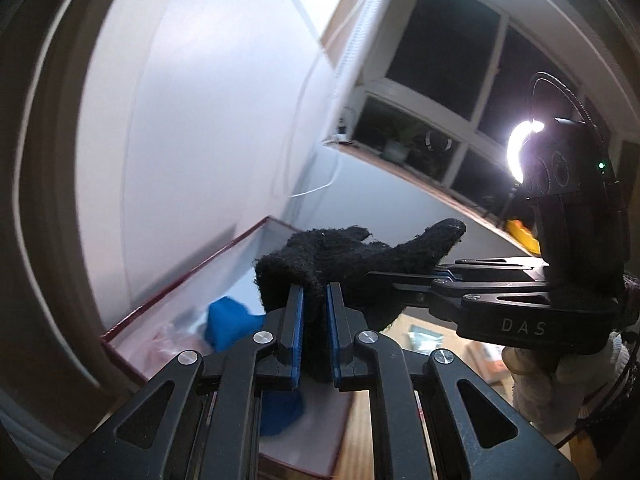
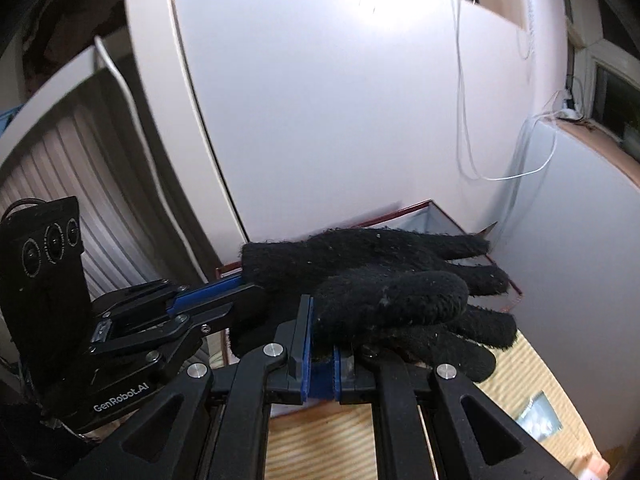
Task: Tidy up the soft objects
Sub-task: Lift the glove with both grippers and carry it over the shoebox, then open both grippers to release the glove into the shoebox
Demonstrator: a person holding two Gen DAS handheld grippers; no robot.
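While both tools share one load, I note the black glove (image 1: 344, 264) hangs in the air above the red-edged box (image 1: 168, 292), not resting on anything. My left hand-held gripper (image 1: 314, 332) pinches the cuff end between its blue pads. My right hand-held gripper (image 2: 322, 344) pinches the palm near the thumb, its pads nearly together on the knit. I judge the two-point hold keeps the limp fabric stretched flat so it can go in tidy rather than bunched. A blue soft item (image 1: 228, 324) already lies inside the box. Below the glove I see a wooden counter (image 2: 320, 448).
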